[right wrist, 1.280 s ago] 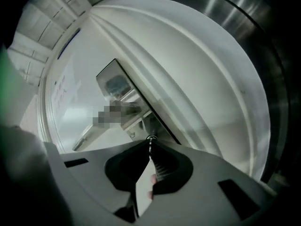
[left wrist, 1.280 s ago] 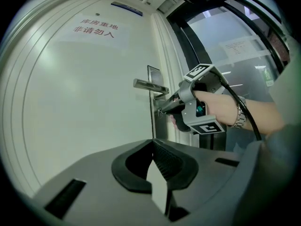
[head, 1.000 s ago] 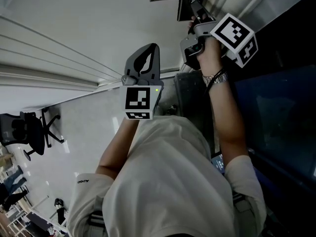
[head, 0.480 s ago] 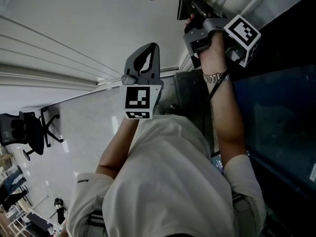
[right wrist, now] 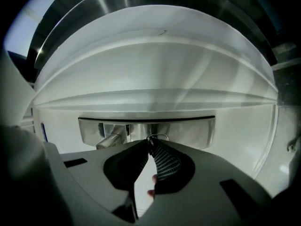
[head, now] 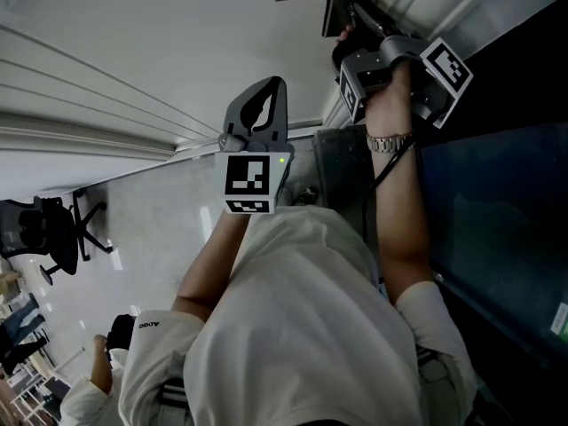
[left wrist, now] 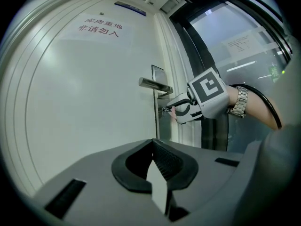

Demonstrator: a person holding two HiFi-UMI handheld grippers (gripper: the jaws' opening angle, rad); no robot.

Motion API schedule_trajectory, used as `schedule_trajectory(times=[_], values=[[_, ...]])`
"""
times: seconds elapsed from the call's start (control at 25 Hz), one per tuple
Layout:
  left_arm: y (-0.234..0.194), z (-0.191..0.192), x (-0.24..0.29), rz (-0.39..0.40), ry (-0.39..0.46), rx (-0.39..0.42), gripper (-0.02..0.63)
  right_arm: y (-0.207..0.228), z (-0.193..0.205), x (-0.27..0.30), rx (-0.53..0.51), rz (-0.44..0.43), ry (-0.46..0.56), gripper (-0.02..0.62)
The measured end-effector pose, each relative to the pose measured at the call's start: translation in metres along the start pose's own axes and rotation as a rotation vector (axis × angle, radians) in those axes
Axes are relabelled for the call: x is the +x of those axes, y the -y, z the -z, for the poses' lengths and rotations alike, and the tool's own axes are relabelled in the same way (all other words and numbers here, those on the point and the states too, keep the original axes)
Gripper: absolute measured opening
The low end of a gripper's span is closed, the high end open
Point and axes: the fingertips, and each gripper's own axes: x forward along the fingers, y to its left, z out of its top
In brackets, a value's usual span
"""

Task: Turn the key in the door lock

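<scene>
Though smooth, oblong steel lock plate [right wrist: 193, 131].

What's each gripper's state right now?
Left gripper: closed, empty.
Right gripper: tips pinching the key, though the jaws have just been easing open.

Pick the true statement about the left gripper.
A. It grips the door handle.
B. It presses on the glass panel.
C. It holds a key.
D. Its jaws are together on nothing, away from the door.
D: the left gripper shows its jaws closed tip to tip with nothing between them, and the white door and its lever handle stand well beyond it.
</scene>
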Motion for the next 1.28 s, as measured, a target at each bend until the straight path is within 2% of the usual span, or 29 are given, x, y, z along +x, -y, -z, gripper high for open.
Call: schedule_trajectory(times=[0.2,0.28,0.4,0.68,0.8,0.92,1.12,1.28], values=[[-0.001,0.002,0.008,0.003,-0.007,-0.002,0.009,0.002,-0.003,0.005,0.106,-0.029,0.009,0.038],[0.000,0.002,0.010,0.007,-0.007,-0.003,0.009,0.003,-0.004,0.005,0.118,-0.036,0.016,0.040],[0.000,0.002,0.010,0.010,-0.005,-0.002,0.009,0.001,-0.005,0.003,0.035,-0.030,0.016,0.060],[-0.007,-0.005,0.033,0.010,-0.011,-0.009,0.010,-0.005,-0.008,0.009,-0.196,-0.031,-0.057,0.060],[-0.003,-0.007,0.035,0.018,-0.008,-0.009,0.009,-0.006,0.002,-0.002,-0.344,-0.043,-0.090,0.060],[0.004,0.001,0.021,0.027,0.002,-0.007,0.009,0.002,0.022,-0.031,-0.575,-0.048,-0.101,0.059],[0.007,0.010,0.013,0.039,0.003,-0.013,0.009,0.024,0.031,-0.064,-1.023,0.037,-0.037,0.027],[0.012,0.025,0.008,0.057,-0.021,-0.013,0.010,0.051,0.042,-0.079,-1.231,0.088,-0.060,0.014]])
